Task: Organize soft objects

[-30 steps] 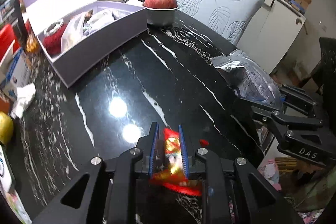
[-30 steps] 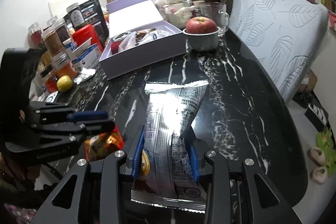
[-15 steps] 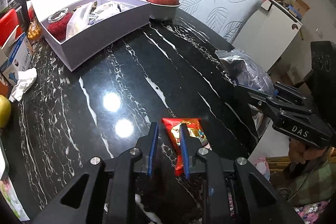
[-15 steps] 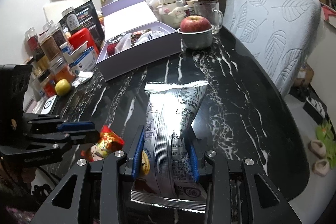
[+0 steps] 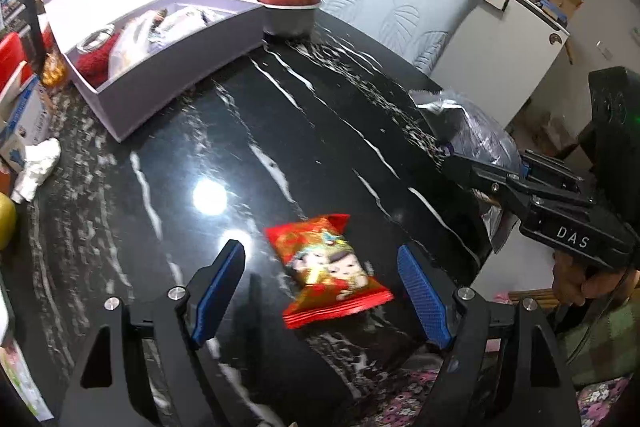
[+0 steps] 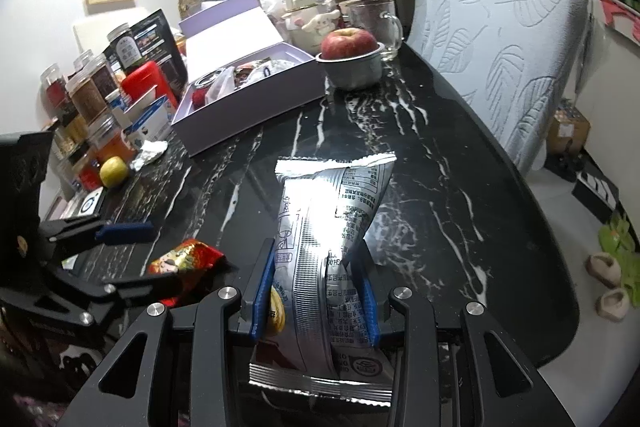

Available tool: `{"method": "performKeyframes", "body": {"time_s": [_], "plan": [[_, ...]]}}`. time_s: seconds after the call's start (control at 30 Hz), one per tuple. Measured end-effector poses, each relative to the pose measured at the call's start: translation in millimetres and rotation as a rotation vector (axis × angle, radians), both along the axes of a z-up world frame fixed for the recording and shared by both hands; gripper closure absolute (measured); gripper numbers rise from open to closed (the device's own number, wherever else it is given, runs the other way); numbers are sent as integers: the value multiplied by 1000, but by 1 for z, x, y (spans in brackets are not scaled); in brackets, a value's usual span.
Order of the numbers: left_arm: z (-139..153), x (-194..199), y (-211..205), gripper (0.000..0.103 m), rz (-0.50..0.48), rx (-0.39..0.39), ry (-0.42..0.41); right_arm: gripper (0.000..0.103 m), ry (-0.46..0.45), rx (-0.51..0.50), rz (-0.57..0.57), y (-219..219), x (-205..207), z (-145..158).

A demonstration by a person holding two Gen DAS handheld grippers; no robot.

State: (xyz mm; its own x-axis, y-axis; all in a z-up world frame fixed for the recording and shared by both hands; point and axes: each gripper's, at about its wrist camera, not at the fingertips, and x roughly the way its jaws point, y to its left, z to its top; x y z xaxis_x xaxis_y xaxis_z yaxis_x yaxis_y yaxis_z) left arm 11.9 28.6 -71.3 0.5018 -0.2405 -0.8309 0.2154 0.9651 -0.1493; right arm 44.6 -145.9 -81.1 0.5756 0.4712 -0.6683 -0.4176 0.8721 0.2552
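The red snack packet (image 5: 330, 265) lies flat on the black marble table (image 5: 280, 131), at the near edge. The left gripper (image 5: 322, 285) sits low over it with its blue fingers (image 5: 218, 285) spread wide, one on each side of the packet, not touching it. So the left tool is let go and holds nothing.

The right gripper (image 6: 316, 291) is squeezed tight on a silver snack bag (image 6: 332, 211). The bag sticks out past the fingers toward the far side, and its sealed top edge hangs above the table. The right tool points along the table toward the purple box (image 6: 248, 107).

That box sits at the far left of the table with its lid up. It has some soft things in it. An apple in a small bowl (image 6: 352, 61) stands just beside its right end.

The step in hand looks like carrying the silver bag. I think the next move is to bring it over the box and let it drop inside, without bumping the apple bowl. The red packet needs a new grab, and the left fingers must close on its middle, because it is thin and slippery.
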Motion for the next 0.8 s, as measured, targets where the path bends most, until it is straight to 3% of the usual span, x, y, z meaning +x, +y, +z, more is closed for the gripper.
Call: {"method": "performKeyframes", "body": {"time_s": [0.2,0.43,0.5,0.57,0.8], "plan": [[-13,4,-8,24,0,-64,35,67,5,-1,-14,-8,-2,-2],[-22,10,-8,26,55,-4,51,67,10,-1,-15,-8,-1,-5],[-23,9,-12,51,66,91,35,67,8,-3,-13,-8,0,-6],[-23,7,-15,52,63,145,10,67,8,-4,-11,-7,0,-6],[-18,5,-5,53,33,42,11,67,17,2,-7,-7,3,-9]]}}
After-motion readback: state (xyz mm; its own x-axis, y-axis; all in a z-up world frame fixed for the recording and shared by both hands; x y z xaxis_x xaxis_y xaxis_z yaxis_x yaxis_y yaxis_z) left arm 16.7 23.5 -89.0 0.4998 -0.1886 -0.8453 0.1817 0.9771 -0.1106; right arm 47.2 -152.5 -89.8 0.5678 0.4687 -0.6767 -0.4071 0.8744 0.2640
